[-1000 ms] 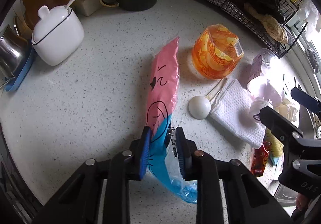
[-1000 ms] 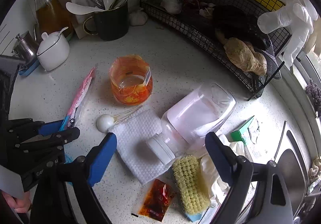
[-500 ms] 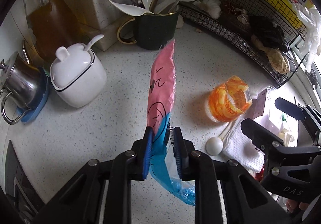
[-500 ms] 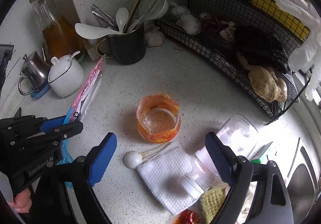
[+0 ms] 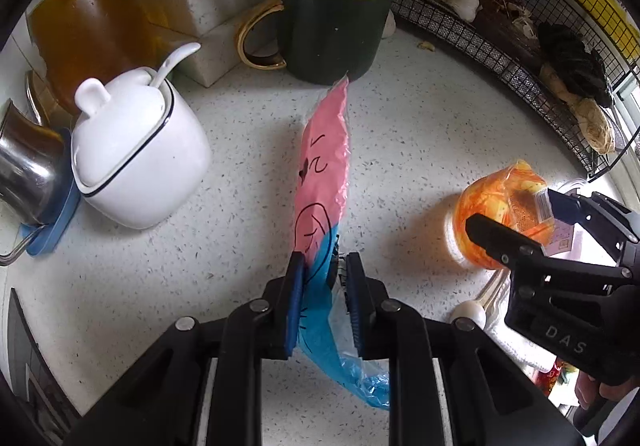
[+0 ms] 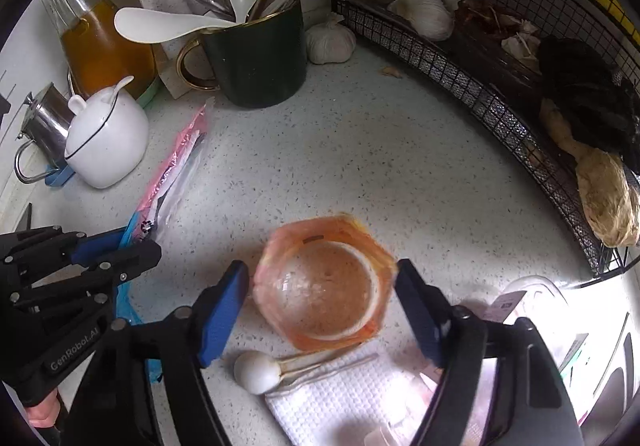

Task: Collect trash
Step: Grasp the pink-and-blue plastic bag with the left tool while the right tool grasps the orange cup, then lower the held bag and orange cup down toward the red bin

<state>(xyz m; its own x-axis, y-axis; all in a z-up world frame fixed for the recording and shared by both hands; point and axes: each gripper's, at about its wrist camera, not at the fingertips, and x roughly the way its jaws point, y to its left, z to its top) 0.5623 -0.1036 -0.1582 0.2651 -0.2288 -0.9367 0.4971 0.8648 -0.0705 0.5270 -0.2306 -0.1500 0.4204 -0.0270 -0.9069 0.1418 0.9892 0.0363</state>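
My left gripper (image 5: pixel 323 266) is shut on a long pink and blue plastic wrapper (image 5: pixel 324 166) and holds it above the speckled counter (image 5: pixel 248 182). The wrapper also shows in the right wrist view (image 6: pixel 176 162), with the left gripper (image 6: pixel 120 246) at its blue end. My right gripper (image 6: pixel 322 290) is open, with its jaws on either side of an orange-stained plastic cup (image 6: pixel 326 282) that stands on the counter. The cup (image 5: pixel 500 206) shows in the left wrist view, partly behind the right gripper (image 5: pixel 516 218).
A white lidded sugar pot (image 5: pixel 136 154), a steel jug (image 5: pixel 24 174), an amber bottle (image 6: pixel 100 42) and a dark green mug of utensils (image 5: pixel 332 30) stand at the back. A wire rack (image 6: pixel 500 58) holds garlic. A white cloth (image 6: pixel 344 402), round-headed spoon (image 6: pixel 258 372) and clear jar (image 6: pixel 532 302) lie near.
My left gripper has lifted the wrapper off the counter and carried it toward the mug. My right gripper has moved forward from the cloth and jar and now straddles the orange cup.
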